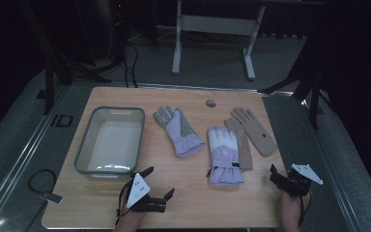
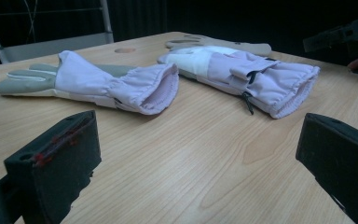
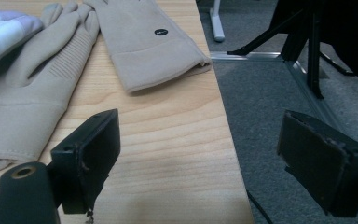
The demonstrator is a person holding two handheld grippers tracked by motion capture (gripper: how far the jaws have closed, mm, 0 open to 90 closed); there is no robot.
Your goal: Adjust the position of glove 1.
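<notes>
Padded lilac gloves [image 1: 226,154] and smooth beige gloves [image 1: 254,130] lie flat.

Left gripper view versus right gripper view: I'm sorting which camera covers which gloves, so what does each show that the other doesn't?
Left gripper view alone: the two padded lilac fabric gloves, one with grey fingers and one with a white panel, cuffs toward the camera. Right gripper view alone: the grey carpet floor past the table's edge and the black oval logo on a thin beige knit glove. Both: the light wooden table, beige gloves and open black claws.
</notes>
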